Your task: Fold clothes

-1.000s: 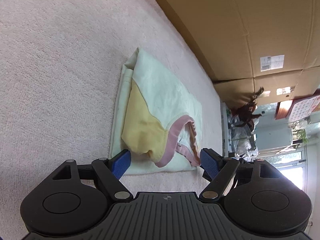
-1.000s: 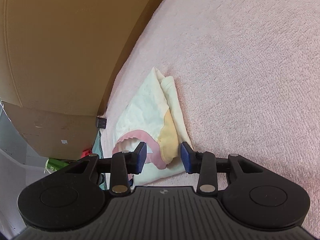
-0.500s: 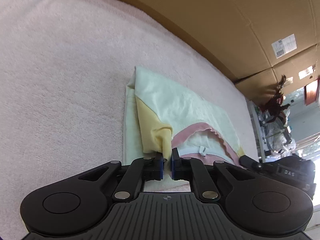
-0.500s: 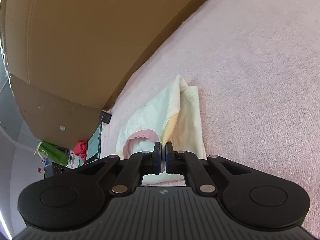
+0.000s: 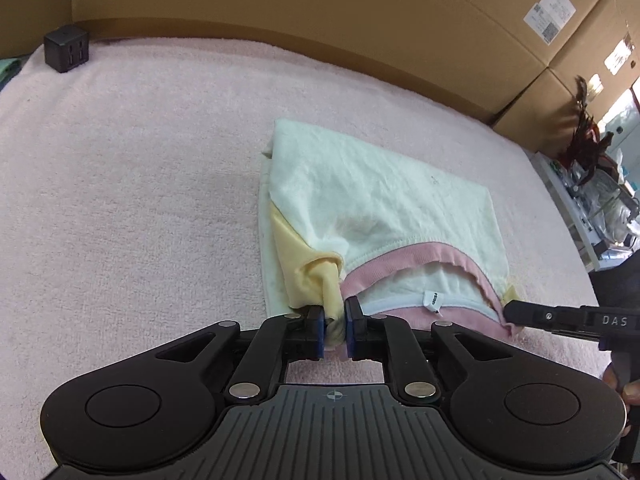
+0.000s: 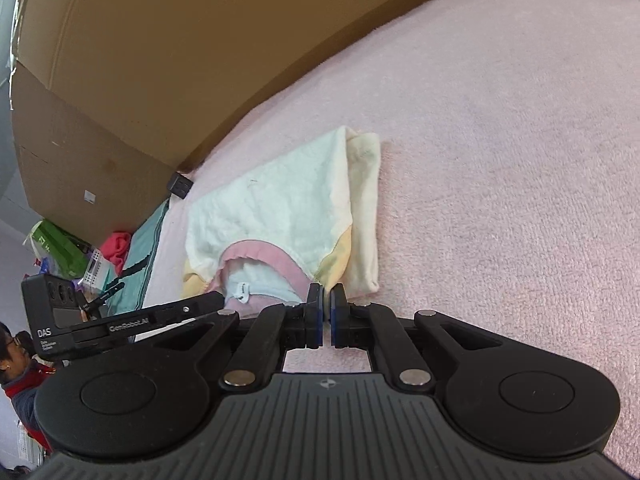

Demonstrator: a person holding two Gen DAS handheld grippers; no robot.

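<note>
A small cream shirt (image 5: 372,200) with yellow shoulders and a pink neckband lies partly folded on the pink towel-covered surface (image 5: 132,208). My left gripper (image 5: 334,320) is shut on the yellow shoulder cloth at the left of the neckband. My right gripper (image 6: 326,312) is shut on the shirt's yellow shoulder (image 6: 334,268) at the other end of the neckband. The shirt shows in the right wrist view (image 6: 280,212). The right gripper's finger shows in the left view (image 5: 560,314), and the left gripper shows in the right view (image 6: 132,326).
Large cardboard boxes (image 5: 320,4) stand along the far edge. A small black cube (image 5: 66,52) sits at the back left corner. In the right wrist view, teal cloth (image 6: 140,248), red cloth and clutter lie off the surface's left edge, with a person (image 6: 20,368) there.
Both grippers went from open a second ago to shut on the shirt's shoulders. Both views have since swung, showing more of the shirt and the other gripper.
</note>
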